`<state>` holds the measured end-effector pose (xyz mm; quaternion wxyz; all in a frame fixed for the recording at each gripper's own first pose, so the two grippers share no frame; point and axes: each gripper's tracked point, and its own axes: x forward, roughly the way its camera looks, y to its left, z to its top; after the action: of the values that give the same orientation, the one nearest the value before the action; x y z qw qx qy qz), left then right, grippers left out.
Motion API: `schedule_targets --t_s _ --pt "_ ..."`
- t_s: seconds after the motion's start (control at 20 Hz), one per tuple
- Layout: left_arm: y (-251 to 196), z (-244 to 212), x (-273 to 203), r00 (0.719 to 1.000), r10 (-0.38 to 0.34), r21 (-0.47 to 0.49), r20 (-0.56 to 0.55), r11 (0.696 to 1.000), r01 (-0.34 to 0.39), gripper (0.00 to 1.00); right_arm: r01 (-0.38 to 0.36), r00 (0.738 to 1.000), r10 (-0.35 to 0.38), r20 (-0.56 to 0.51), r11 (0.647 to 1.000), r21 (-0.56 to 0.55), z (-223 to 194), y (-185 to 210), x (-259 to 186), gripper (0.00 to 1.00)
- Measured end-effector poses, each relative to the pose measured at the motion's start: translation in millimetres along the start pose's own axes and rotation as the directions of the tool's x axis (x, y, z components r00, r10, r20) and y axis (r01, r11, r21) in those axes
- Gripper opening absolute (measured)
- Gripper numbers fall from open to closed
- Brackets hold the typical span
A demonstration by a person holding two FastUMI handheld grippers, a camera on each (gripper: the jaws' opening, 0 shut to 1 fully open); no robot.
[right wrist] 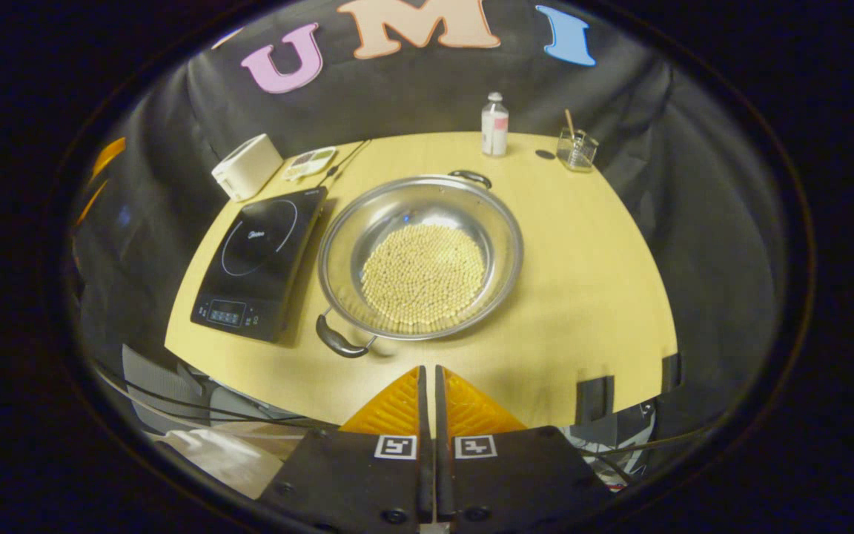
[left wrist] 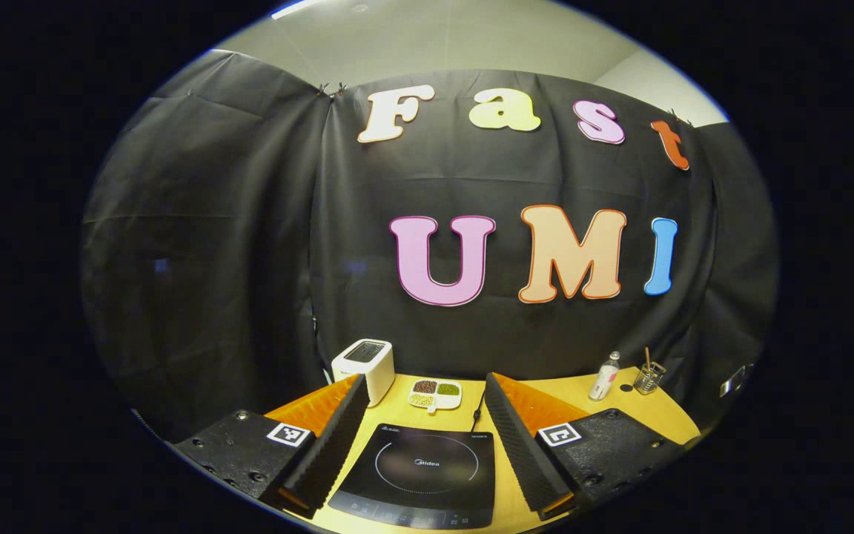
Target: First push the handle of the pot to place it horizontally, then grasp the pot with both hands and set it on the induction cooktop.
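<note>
- While the left gripper (left wrist: 423,415) hangs with its fingers spread wide apart and nothing between them, its view looks straight over the induction cooktop (left wrist: 418,475), which lies flat on the yellow table (left wrist: 583,393) right between the two fingers.
- Behind the cooktop in that same view there's a white toaster (left wrist: 365,367) at the back left, and just beside it a small divided dish (left wrist: 435,394) with reddish, green and pale stuff in its compartments.
- Far right at the back of the table: a small bottle (left wrist: 605,377) and a glass cup (left wrist: 649,377) with a stick standing in it, pretty close to each other.
- Over in the right gripper view, the right gripper (right wrist: 429,404) has its fingers pressed together, holding nothing, hovering above the near edge of the table, apart from the pot.
- That pot (right wrist: 421,256) is a wide, shallow metal one sitting on the table just to the right of the cooktop (right wrist: 260,263), not on it. It's got a layer of pale yellow beans (right wrist: 424,277) across the bottom.
- One pot handle (right wrist: 342,340) sticks out at the near-left side, toward the gripper; the other handle (right wrist: 471,178) is on the far side, a bit right. So the handles line up on a diagonal, not level across.
- Toaster (right wrist: 247,176), dish (right wrist: 309,162), bottle (right wrist: 494,124) and cup (right wrist: 576,150) all sit along the back edge there too.
</note>
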<state>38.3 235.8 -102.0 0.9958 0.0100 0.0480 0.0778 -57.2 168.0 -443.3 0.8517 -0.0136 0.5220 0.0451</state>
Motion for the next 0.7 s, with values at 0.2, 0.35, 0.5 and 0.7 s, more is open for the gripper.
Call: schedule_targets --t_s 0.2,0.35,0.5,0.7 --pt "12 -14 19 0.999 -0.025 0.000 -0.022 1.000 0.025 0.96 0.028 0.993 -0.027 -0.116 1.000 0.009 -18 17 39 0.04" --pt "22 -25 31 0.998 -0.036 0.024 -0.044 0.999 0.037 0.92 0.054 0.981 -0.049 -0.186 0.998 0.019 -30 27 59 0.00" --pt "25 -35 39 0.996 -0.058 0.025 -0.065 0.998 0.060 0.99 0.082 0.972 -0.076 -0.222 0.997 0.017 -33 35 74 0.03" --pt "36 -48 47 0.994 -0.061 0.013 -0.092 0.998 0.062 0.96 0.118 0.968 -0.113 -0.226 0.993 0.007 -28 42 85 0.03"
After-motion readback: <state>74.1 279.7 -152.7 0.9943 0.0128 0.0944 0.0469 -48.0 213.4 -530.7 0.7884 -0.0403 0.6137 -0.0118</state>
